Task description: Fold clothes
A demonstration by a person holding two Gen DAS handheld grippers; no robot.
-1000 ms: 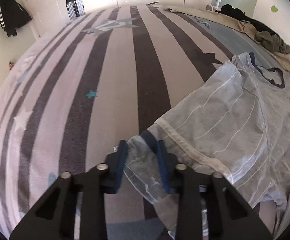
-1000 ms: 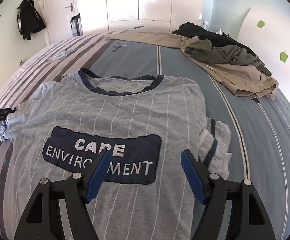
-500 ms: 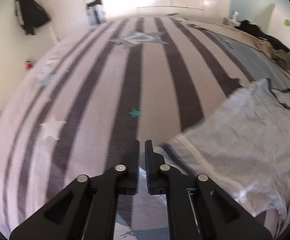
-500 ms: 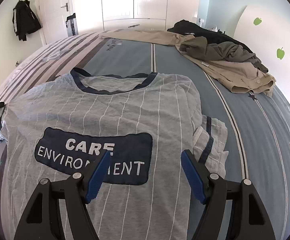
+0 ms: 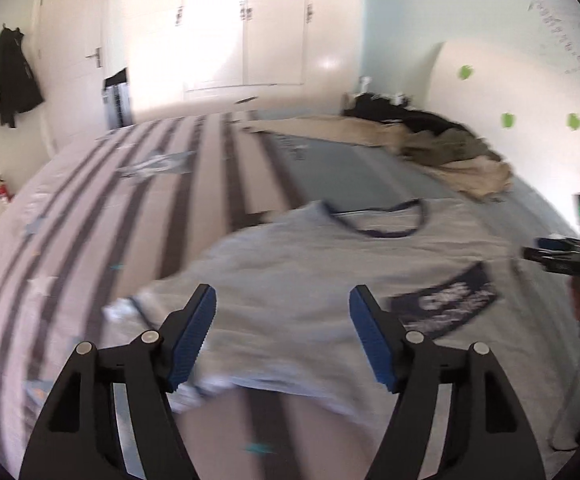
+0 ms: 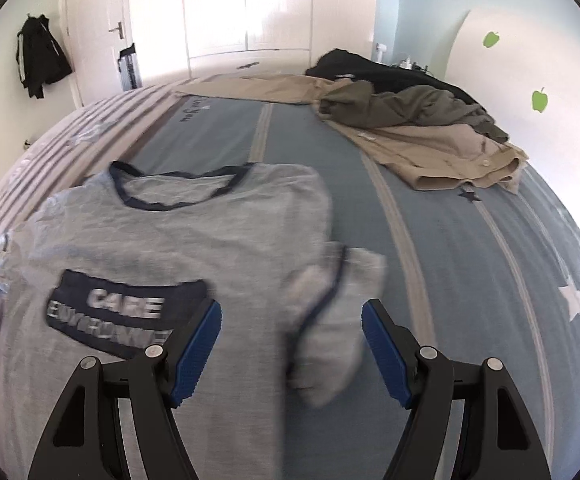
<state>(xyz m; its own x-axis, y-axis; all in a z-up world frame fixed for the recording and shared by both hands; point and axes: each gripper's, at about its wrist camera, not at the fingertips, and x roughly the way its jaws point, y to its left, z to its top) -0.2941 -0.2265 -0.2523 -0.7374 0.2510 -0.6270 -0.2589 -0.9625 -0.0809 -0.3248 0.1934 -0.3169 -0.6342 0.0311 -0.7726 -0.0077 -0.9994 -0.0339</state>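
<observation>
Lying flat and face up on the bed [image 6: 449, 280], the grey T-shirt [image 6: 226, 240] spreads across the left half of the right wrist view, its dark collar [image 6: 178, 196] toward 12 o'clock and its navy chest patch [image 6: 126, 312] with white lettering at about 9 o'clock from that gripper's tips. One sleeve [image 6: 329, 320] with a dark trim band is bunched at the shirt's 3 o'clock edge; the other sleeve [image 5: 126, 312] lies crumpled at the shirt's 9 o'clock side in the left wrist view, on the brown-and-cream striped part of the bedding [image 5: 90, 220].

Both hand-held tools are unclenched. The left gripper [image 5: 282, 336] hangs over the shirt's lower body with its jaws opening — no cloth sits between the blue pads, and the hem shows below them at 6 o'clock. The right gripper [image 6: 291, 344] stands with its jaws wide apart, empty, the bunched sleeve seen between its pads but not pinched; whether the tips touch the fabric I cannot tell, since both views are blurred.

In the left wrist view the right gripper [image 5: 561, 260] also appears at 3 o'clock, dark, with a small green light above it.

At 1 o'clock on the blue part of the bed lies a pile of other clothes [image 6: 429, 128] — tan, olive and black pieces, well apart from the T-shirt. A dark jacket [image 6: 40, 60] hangs on the wall at 10 o'clock, beside a white door [image 6: 98, 32], and white wardrobe doors [image 6: 246, 4] fill 12 o'clock. Green apple stickers [image 6: 539, 100] dot the wall at 2 o'clock.
</observation>
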